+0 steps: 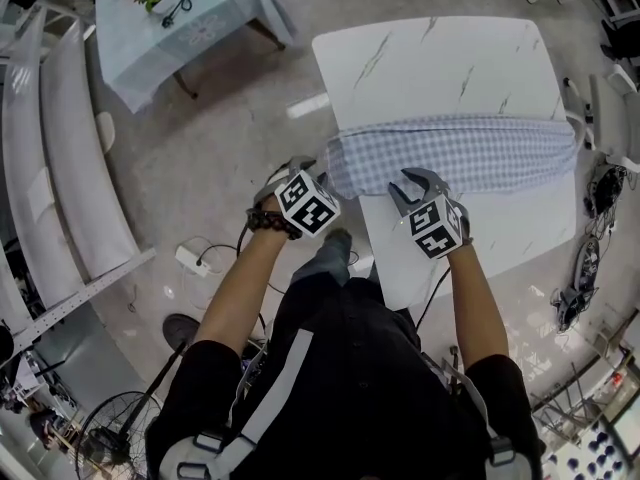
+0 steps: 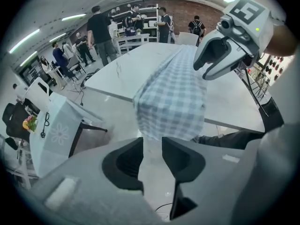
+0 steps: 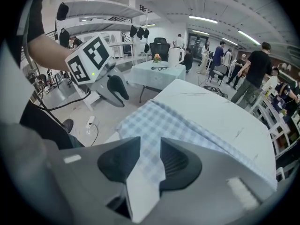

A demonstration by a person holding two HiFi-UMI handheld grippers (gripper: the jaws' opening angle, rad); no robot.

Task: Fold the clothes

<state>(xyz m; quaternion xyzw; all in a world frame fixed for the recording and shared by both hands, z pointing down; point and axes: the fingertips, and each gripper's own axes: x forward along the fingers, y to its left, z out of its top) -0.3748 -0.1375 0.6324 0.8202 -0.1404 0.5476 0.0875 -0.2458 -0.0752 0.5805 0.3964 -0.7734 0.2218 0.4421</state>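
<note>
Head view: side table standing far left and power strip lying on floor, both well apart from desk. Checked cloth lying as folded band across desk, its left end drooping over edge. Left claw hanging off desk, just beside that end. Right claw hovering at cloth's near edge.

Left gripper view: left claw standing spread and empty, floor showing in gap. Cloth end hanging just ahead. Beyond desk, people standing.

Right gripper view: right claw standing spread over cloth's near edge, pads not pressing it.

White marble-look table, checked cloth lying across it
</note>
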